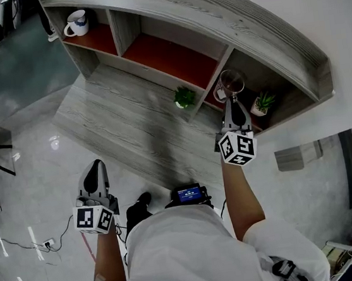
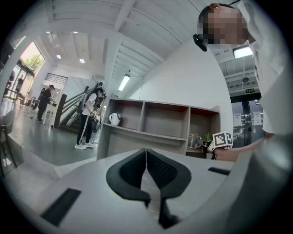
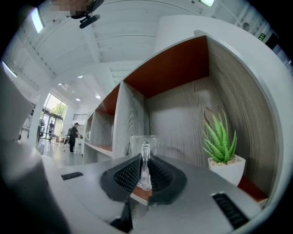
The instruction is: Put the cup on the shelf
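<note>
A clear glass cup (image 1: pixel 231 83) is held by its handle in my right gripper (image 1: pixel 232 102), which is shut on it. The cup is at the mouth of the right-hand compartment of the grey wooden shelf (image 1: pixel 224 11), over its red floor. In the right gripper view the handle (image 3: pixel 145 165) is pinched between the black jaws and the cup's body (image 3: pixel 143 142) stands upright beyond them. Its base is hidden, so I cannot tell whether it rests on the shelf. My left gripper (image 1: pixel 95 173) hangs low at the left, shut (image 2: pixel 146 170) and empty, away from the shelf.
A potted green plant (image 3: pixel 223 147) stands to the right of the cup in the same compartment (image 1: pixel 262 103). A second small plant (image 1: pixel 184 97) sits below the middle compartment. A white mug (image 1: pixel 77 23) occupies the left compartment. People stand far off on the glossy floor (image 2: pixel 87 119).
</note>
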A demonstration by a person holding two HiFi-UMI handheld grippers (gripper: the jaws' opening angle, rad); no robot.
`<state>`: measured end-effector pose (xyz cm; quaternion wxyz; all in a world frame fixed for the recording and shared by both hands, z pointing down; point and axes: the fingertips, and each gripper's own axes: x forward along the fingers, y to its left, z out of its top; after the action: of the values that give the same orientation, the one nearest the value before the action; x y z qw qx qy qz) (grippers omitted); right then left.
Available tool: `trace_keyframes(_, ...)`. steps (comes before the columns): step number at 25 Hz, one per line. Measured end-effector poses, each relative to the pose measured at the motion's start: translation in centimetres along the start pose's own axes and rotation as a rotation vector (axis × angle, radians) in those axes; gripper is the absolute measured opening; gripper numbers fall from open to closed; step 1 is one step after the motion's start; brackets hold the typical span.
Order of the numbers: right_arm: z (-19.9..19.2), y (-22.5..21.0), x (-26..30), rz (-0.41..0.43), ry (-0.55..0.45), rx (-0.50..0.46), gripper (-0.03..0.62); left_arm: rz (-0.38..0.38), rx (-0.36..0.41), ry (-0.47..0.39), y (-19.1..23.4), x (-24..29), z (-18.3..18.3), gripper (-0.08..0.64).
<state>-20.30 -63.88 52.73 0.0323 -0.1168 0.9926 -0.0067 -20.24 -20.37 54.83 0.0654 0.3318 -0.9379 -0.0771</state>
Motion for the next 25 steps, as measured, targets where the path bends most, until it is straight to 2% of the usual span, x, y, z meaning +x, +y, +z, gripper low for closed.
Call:
trace_keyframes(8, 0.0, 0.5, 0.0, 0.027, 0.001, 0.003, 0.049, -0.033, 0.0, -0.004, -0.4, 0.5, 0.6, 0.014)
trace_keyframes(9, 0.1, 0.7, -0.1, 0.034, 0.0, 0.008, 0.058, -0.039, 0.001, -0.004, -0.4, 0.6, 0.6, 0.014)
trace_keyframes(10, 0.2, 0.8, -0.2, 0.038, -0.002, 0.01, 0.106, -0.044, 0.001, -0.002, -0.4, 0.7, 0.6, 0.014)
trace_keyframes(11, 0.3, 0.8, -0.4, 0.037, -0.005, 0.011, 0.127, -0.049, 0.0, 0.0, -0.4, 0.8, 0.6, 0.014)
trace_keyframes(12, 0.5, 0.8, -0.6, 0.034, -0.009, 0.01, 0.13, -0.053, -0.002, 0.004, -0.3, 0.9, 0.5, 0.014)
trace_keyframes(20, 4.0, 0.3, -4.8, -0.028, -0.083, -0.004, 0.126, -0.134, 0.001, 0.022, -0.8, 2.7, 0.5, 0.014)
trace_keyframes(25, 5.4, 0.5, -9.2, -0.09, -0.112, -0.017, 0.065, -0.234, 0.038, 0.022, -1.4, 4.7, 1.5, 0.014)
